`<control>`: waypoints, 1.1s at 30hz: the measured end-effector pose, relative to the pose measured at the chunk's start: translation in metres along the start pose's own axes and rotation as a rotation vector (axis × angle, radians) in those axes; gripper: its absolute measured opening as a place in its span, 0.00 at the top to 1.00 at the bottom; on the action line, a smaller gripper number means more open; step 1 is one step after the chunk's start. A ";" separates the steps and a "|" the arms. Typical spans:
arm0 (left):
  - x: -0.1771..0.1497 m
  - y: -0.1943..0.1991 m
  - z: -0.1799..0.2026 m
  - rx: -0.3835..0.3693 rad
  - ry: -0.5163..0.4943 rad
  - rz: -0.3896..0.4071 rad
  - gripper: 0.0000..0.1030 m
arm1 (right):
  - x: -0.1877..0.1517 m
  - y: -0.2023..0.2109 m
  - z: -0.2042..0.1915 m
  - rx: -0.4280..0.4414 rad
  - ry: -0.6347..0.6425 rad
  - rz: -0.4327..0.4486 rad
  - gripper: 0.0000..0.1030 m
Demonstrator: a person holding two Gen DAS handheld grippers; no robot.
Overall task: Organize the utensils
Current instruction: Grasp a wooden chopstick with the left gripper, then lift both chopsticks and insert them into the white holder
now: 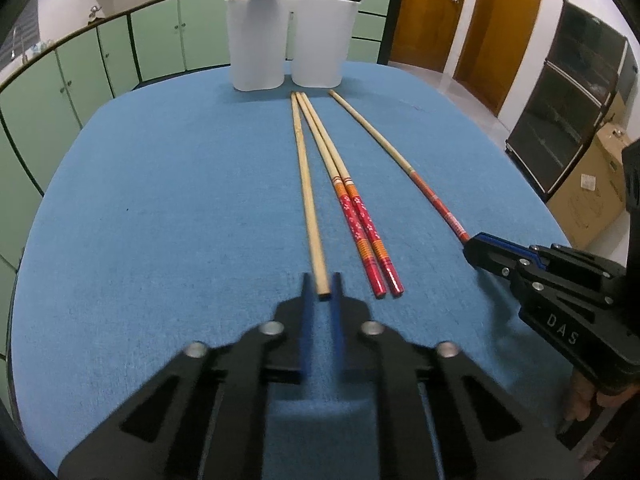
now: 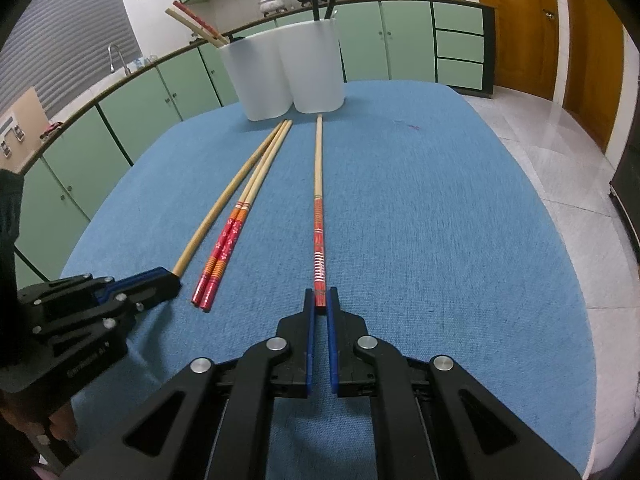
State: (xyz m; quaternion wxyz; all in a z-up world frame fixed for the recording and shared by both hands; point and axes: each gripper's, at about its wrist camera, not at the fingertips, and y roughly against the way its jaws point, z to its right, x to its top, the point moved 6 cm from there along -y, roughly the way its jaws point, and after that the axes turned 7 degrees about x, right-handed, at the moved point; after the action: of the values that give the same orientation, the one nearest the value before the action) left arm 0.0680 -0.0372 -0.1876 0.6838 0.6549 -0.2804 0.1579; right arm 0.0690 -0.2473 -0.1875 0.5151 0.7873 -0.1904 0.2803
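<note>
Several chopsticks lie lengthwise on the blue-covered table (image 1: 160, 200). My left gripper (image 1: 322, 286) is shut on the near end of a plain wooden chopstick (image 1: 306, 184). From the right wrist view this gripper (image 2: 174, 276) sits at the left, on that stick (image 2: 224, 208). My right gripper (image 2: 320, 300) is shut on the red end of a single chopstick (image 2: 318, 200). A pair of red-patterned chopsticks (image 1: 360, 216) rests between the two held ones, touching each other. Two white holders (image 1: 260, 40) (image 1: 320, 40) stand at the far edge.
The left holder (image 2: 260, 76) has wooden and red chopsticks in it, the right one (image 2: 316, 68) black ones. Green cabinets (image 1: 80, 72) run behind the table. Brown doors (image 1: 500, 20), a dark cabinet (image 1: 568, 92) and a cardboard box (image 1: 592, 184) stand to the right.
</note>
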 end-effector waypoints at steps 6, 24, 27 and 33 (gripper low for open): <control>0.003 0.006 -0.003 0.003 0.009 0.017 0.94 | 0.002 0.003 0.001 0.002 0.001 -0.004 0.95; 0.072 0.102 -0.015 0.050 0.004 0.285 0.94 | 0.069 0.089 -0.016 -0.003 0.109 0.194 0.95; 0.086 0.116 -0.014 0.042 0.005 0.330 0.94 | 0.085 0.106 -0.019 0.012 0.119 0.238 0.95; 0.113 0.135 -0.012 0.029 0.004 0.390 0.94 | 0.122 0.130 -0.026 0.049 0.142 0.304 0.95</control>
State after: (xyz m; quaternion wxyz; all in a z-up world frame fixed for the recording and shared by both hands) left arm 0.0811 -0.0296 -0.0112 0.6313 0.5975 -0.3985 0.2927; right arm 0.0798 -0.2768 -0.0100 0.4598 0.7399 -0.2634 0.4145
